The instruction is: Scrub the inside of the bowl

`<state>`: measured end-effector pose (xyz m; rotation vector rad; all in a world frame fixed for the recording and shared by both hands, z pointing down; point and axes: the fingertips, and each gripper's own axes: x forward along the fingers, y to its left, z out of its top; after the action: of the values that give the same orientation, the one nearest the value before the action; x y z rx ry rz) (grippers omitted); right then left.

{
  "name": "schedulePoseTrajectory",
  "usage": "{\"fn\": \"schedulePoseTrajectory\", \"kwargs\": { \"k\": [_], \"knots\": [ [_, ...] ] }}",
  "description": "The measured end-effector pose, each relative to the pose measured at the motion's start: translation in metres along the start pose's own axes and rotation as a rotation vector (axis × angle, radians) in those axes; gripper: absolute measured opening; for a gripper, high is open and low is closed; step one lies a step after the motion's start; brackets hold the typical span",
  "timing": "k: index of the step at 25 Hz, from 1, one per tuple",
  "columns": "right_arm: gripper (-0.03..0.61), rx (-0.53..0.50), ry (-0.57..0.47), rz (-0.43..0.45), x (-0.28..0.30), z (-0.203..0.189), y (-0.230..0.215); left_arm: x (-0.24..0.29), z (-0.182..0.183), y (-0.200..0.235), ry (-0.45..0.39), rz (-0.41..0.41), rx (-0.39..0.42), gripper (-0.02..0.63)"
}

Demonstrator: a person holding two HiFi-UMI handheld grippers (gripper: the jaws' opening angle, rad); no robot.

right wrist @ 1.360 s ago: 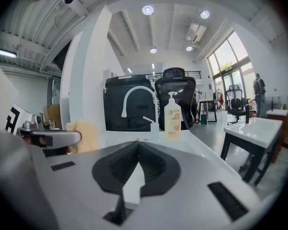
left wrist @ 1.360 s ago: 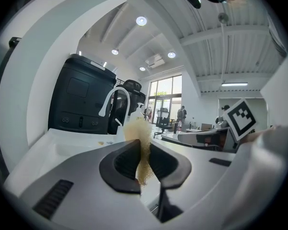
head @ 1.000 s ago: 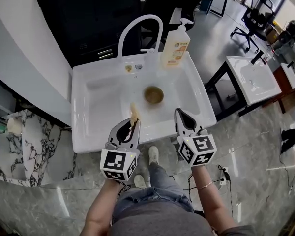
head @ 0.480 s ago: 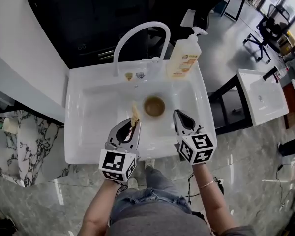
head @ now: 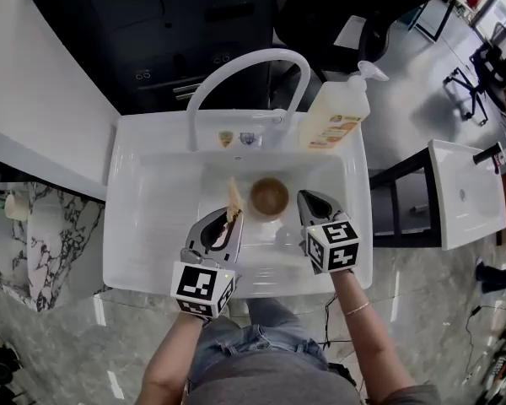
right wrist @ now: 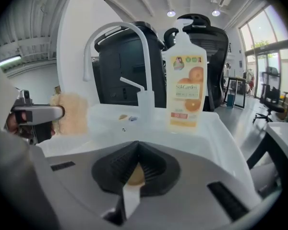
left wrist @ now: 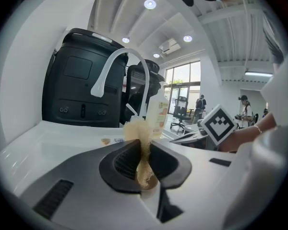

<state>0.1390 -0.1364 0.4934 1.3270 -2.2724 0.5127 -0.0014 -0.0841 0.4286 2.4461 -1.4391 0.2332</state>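
One bowl in one sink; one sponge; one soap bottle at the sink's far right corner; one faucet; two grippers, left gripper and right gripper.

Bright, even indoor light.
Ceiling spotlights glare; the white sink washes pale; gripper views bend toward dark round edges.

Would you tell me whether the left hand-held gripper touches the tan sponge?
Touching: in the left gripper view, the left hand-held gripper pinches the tan fibrous sponge between both jaws.
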Motion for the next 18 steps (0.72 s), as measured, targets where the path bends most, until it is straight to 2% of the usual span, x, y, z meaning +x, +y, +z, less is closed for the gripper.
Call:
{"fn": "schedulePoseTrajectory", "kwargs": {
  "k": [5, 13, 18],
  "knots": [
    [0.011, -0.008, 0.091, 0.046, 0.037, -0.018, -0.008, 0.020, -0.011, 0.005, 0.042, 0.028, -0.019, 0.046],
    [0.011, -0.027, 0.231, 0.065, 0.075, -0.052, -0.026, 0.043, -0.027, 0.010, 0.086, 0.059, -0.040, 0.046],
    [0.011, -0.028, 0.283, 0.062, 0.087, -0.065, -0.032, 0.052, -0.033, 0.010, 0.106, 0.057, -0.054, 0.046]
  ]
}}
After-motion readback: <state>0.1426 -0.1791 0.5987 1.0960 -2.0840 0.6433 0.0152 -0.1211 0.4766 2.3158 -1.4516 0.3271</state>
